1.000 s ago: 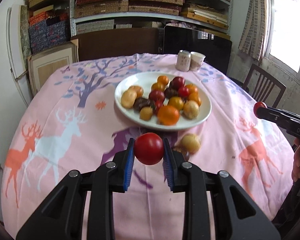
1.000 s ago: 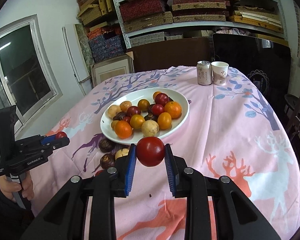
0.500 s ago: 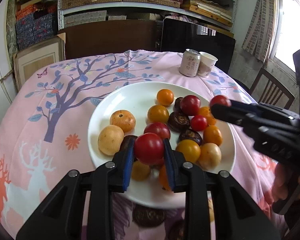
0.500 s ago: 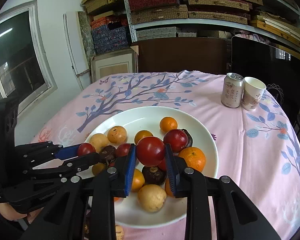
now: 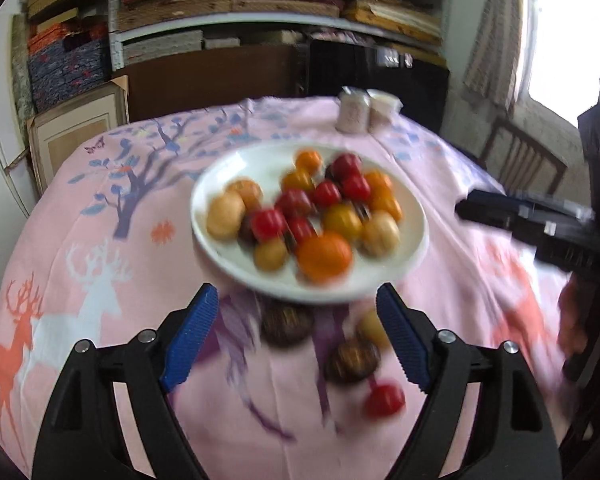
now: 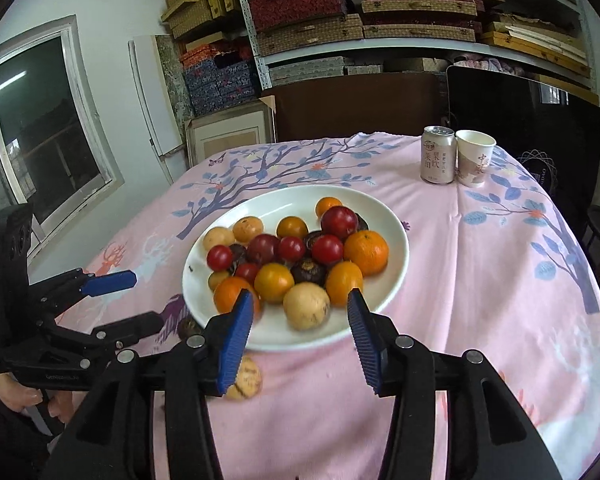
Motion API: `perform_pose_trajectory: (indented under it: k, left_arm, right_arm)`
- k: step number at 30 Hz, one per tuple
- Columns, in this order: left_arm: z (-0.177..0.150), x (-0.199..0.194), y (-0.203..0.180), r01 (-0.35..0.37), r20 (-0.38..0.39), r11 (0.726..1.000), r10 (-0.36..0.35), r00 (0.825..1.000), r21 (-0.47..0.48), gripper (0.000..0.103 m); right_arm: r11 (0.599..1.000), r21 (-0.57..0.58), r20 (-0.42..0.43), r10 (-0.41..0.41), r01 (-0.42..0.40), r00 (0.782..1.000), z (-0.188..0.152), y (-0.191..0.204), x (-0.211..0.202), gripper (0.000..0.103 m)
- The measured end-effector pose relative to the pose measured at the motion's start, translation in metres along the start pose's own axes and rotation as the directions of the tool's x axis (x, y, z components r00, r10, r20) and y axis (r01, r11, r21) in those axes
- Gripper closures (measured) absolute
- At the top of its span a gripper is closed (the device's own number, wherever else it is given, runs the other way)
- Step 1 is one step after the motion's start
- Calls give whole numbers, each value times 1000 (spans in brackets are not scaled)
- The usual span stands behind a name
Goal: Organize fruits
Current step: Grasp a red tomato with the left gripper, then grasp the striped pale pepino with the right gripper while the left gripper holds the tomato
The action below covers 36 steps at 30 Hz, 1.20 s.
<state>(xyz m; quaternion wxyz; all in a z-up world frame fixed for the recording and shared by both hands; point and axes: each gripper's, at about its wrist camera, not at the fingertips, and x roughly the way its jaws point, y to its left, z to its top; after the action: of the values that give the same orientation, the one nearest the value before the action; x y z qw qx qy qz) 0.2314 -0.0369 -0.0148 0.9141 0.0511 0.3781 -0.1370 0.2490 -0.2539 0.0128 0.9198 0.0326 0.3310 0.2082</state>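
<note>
A white plate [image 5: 224, 258] [image 6: 396, 240] holds several fruits: red tomatoes [image 6: 327, 249], oranges [image 6: 366, 251], yellow-brown fruits and dark brown ones. My left gripper [image 5: 296, 300] [image 6: 136, 302] hangs just in front of the plate's near rim. Its jaws are opening and nothing is between them. My right gripper [image 6: 300, 300] [image 5: 464, 208] hovers over the plate's near edge, its jaws also opening and empty. On the cloth in front of the plate lie loose fruits: two dark brown ones [image 5: 286, 324], a tan one [image 6: 244, 378] and a red tomato [image 5: 384, 400]. The left wrist view is blurred.
The pink tablecloth [image 6: 480, 280] has tree and deer prints. A drink can [image 6: 438, 160] and a paper cup [image 6: 474, 164] stand at the far right of the table. A chair [image 5: 520, 160] stands to the right, with shelves of boxes behind. A person's hand [image 6: 20, 396] holds the left gripper.
Both grippers carried a red tomato over the plate, then opened. Both tomatoes are gone from the jaws. The grippers have pulled back from over the plate toward its near rim.
</note>
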Motion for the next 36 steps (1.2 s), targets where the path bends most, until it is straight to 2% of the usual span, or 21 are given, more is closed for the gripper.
perform_pose_trajectory:
  k: [2, 5, 6, 7, 8, 10, 13, 15, 19, 21, 22, 27, 32, 36]
  left_arm:
    - [-28, -6, -22, -24, -39, 997, 27, 999, 76, 24]
    - [-57, -6, -43, -23, -87, 993, 33, 996, 118, 25]
    - [-62, -3, -47, -19, -96, 994, 30, 995, 111, 26]
    - [-64, 0, -48, -25, -104, 995, 35, 994, 98, 32]
    - [-65, 4, -47, -27, -115, 997, 36, 993, 79, 43]
    - [-65, 12, -43, -11, -137, 999, 16, 991, 33, 52]
    - [-64, 21, -44, -13, -164, 1000, 15, 986, 16, 58]
    - [-63, 24, -47, -21, -170, 1000, 24, 985, 21, 58]
    - [-59, 27, -48, -15, -168, 1000, 16, 986, 3, 58]
    - [-57, 29, -46, 6, -168, 1000, -7, 986, -8, 66]
    - [-56, 29, -47, 18, -167, 1000, -19, 986, -9, 74]
    - [-56, 26, -44, 58, -153, 998, -63, 986, -37, 74]
    - [-58, -2, -38, 57, -76, 998, -60, 995, -41, 74]
    - [-65, -20, -20, 46, -53, 996, -50, 997, -83, 74]
  right_arm:
    - [1000, 16, 6, -9, 9, 1000, -20, -2, -19, 52]
    - [998, 60, 0, -20, 20, 1000, -44, -8, -33, 51]
    - [997, 71, -1, -19, 19, 1000, -50, -9, -35, 51]
    - [997, 77, -3, -19, 20, 1000, -55, -9, -37, 51]
    - [996, 81, -5, -21, 22, 1000, -59, -9, -38, 51]
    - [996, 87, -16, -22, 23, 1000, -67, -8, -38, 51]
    - [996, 89, -34, -16, 19, 999, -74, -6, -38, 51]
    - [996, 82, -40, -16, 19, 999, -77, -5, -37, 51]
    - [997, 75, -56, -14, 18, 998, -77, -3, -34, 51]
    - [998, 61, -75, -16, 20, 997, -77, 1, -28, 51]
    - [998, 53, -83, -16, 20, 996, -76, 3, -25, 51]
    - [999, 38, -100, -19, 23, 995, -74, 11, -16, 51]
    - [1000, 4, -123, -24, 25, 992, -69, 20, -10, 51]
    - [1000, -23, -164, 0, -3, 986, -59, 36, 11, 51]
